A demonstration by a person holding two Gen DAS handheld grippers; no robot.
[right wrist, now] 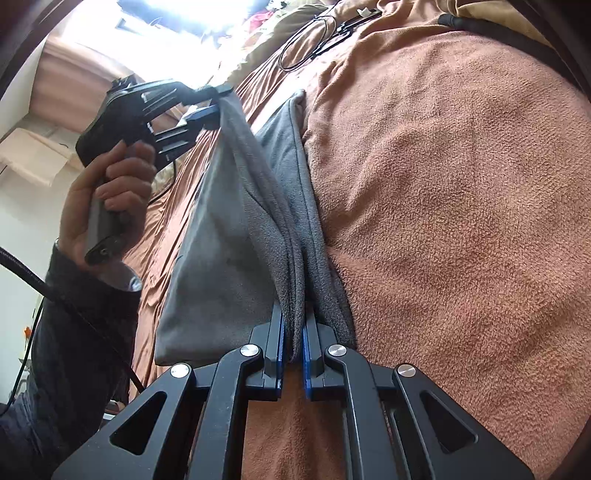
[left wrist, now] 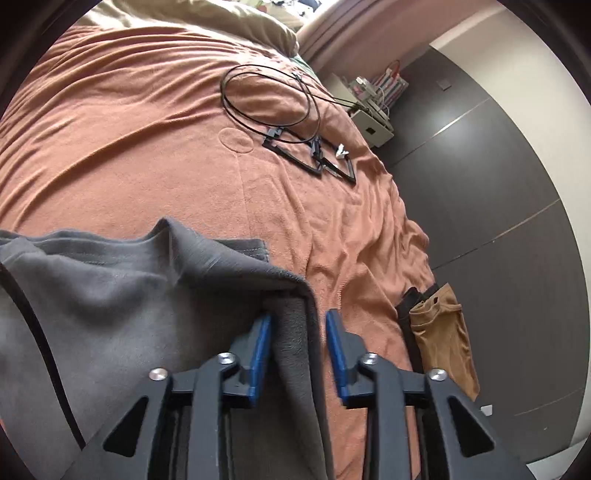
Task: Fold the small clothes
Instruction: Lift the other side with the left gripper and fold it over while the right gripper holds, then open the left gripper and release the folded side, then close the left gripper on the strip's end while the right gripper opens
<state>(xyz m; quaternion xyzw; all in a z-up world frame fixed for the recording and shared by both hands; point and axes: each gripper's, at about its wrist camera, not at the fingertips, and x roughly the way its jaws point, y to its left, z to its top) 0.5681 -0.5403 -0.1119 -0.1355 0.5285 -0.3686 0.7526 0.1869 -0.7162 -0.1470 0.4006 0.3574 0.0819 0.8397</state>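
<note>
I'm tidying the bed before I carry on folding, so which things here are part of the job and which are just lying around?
Part of the job:
grey garment
left claw
right claw

Just lying about:
black cable
black frames
tan clothing
pillow
blanket

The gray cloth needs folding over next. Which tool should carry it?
Probably the right tool: its pads are shut tight on the gray cloth. The left tool has a visible gap beside the fabric, so its hold looks looser.

Probably bedroom: blanketed bed [left wrist: 147,129], pillow [left wrist: 207,18]
</note>
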